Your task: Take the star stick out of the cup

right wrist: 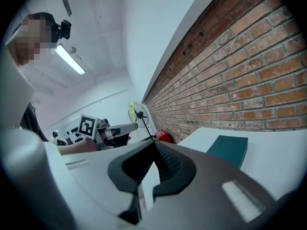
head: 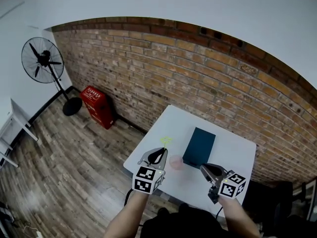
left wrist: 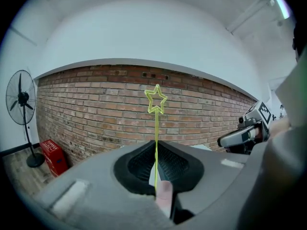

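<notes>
Soft, even light fills the room; a ceiling tube lamp in the right gripper view burns out to white. The white table is bright, without hard shadows or glare. All views bend strongly: the brick wall curves, and both gripper views have black corners. The star stick is sharp, but the near body of the left gripper is blurred.

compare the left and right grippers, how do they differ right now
Grip: the left gripper is shut on the thin yellow-green star stick, star end up. The right gripper is shut on nothing.
Place: in the head view, the left gripper is beside the pink cup, and the right gripper is by the near end of the dark teal box.
Shared: each carries a marker cube and is held over the white table.
</notes>
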Action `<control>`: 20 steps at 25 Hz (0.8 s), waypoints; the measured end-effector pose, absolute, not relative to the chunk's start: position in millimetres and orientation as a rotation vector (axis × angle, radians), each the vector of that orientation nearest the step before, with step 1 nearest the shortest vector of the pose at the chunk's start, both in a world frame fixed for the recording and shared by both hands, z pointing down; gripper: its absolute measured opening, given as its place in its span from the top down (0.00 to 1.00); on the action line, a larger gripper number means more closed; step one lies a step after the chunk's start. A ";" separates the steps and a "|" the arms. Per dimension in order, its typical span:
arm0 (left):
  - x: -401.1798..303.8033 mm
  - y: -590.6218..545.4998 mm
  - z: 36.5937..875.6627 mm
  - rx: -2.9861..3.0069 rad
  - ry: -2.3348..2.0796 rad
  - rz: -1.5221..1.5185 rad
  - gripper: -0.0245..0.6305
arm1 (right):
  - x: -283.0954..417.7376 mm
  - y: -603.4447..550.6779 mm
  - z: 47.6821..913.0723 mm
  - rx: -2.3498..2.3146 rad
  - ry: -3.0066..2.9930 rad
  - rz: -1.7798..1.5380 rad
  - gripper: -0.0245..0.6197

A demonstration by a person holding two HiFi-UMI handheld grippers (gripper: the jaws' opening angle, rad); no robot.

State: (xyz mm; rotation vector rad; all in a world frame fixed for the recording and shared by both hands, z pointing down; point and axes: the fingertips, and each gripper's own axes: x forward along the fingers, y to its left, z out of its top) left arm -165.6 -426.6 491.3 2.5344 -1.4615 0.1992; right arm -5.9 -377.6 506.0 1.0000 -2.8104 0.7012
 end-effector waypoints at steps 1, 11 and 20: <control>-168.7 -423.3 489.3 2.526 -1.474 0.195 0.93 | -7.2 -377.6 504.3 0.987 -2.816 0.698 0.96; -176.3 -391.1 469.4 2.420 -1.616 0.142 0.93 | 4.4 -391.5 474.1 0.876 -2.876 0.497 0.96; -155.8 -376.2 458.9 2.342 -1.712 0.074 0.93 | 24.8 -382.2 446.8 0.785 -2.959 0.351 0.96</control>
